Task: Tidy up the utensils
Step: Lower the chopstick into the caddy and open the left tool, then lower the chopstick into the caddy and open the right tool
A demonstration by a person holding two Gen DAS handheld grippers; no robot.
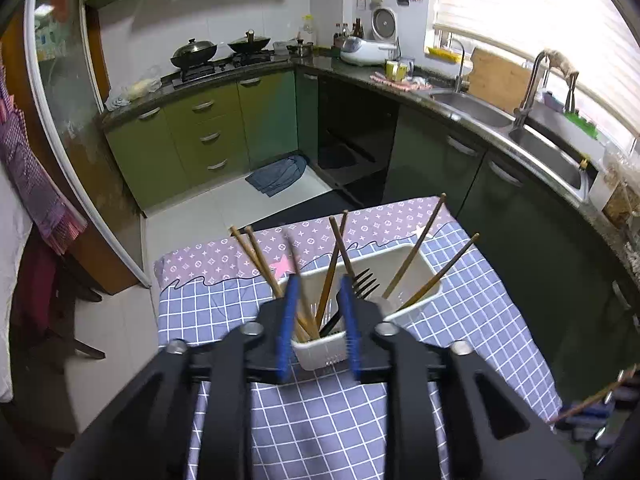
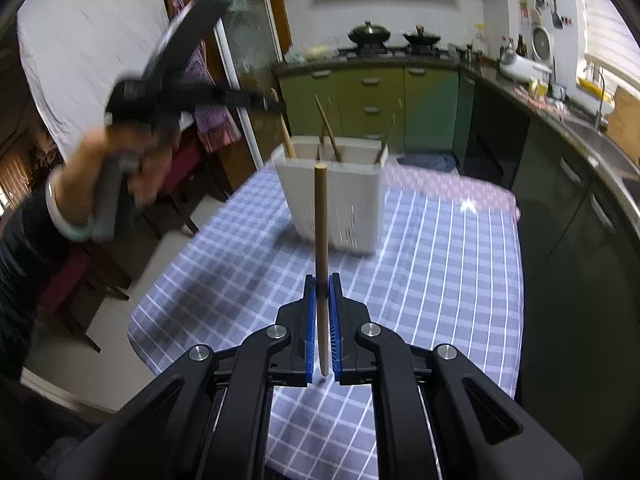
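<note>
1. Utensils stand sorted in a white holder (image 1: 320, 354) on the checked table (image 1: 328, 420): brown chopsticks (image 1: 416, 248) lean across its compartments beside a black fork (image 1: 362, 282).
2. One more chopstick (image 2: 321, 240) stands upright, clamped between the blue fingers (image 2: 308, 328) of the right gripper (image 2: 322, 280), short of the holder.
3. Left gripper (image 1: 320, 288) hovers over the holder's near end, its fingers apart around nothing, pads clear of the utensils.
4. A person's hand (image 2: 120, 168) grips that tool's handle, blurred, at left.

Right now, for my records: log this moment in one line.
left gripper: open over utensil caddy | right gripper: shut on chopstick | chopstick not yet in caddy
</note>
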